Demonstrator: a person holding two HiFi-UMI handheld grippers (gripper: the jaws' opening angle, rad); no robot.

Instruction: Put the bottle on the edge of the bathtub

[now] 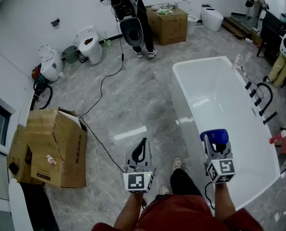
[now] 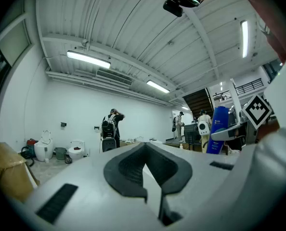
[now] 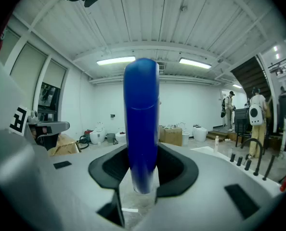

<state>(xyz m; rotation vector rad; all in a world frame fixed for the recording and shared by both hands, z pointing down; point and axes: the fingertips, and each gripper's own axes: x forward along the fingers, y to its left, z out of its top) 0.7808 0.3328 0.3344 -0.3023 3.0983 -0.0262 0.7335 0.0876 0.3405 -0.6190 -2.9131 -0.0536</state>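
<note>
Bottle (image 1: 214, 136) gripped upright in right claw (image 1: 216, 148), above bathtub (image 1: 179, 97); not yet on edge. Left claw (image 1: 139, 150) closed, empty. Placing, release outstanding.

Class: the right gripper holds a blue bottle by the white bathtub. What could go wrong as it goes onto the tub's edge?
1. The right gripper grips the tall blue bottle low down, so it may tip and fall when released on the thin bathtub rim.
2. Black tap fittings crowd the far rim.
3. A cable trails towards the person's feet: a trip hazard.
</note>
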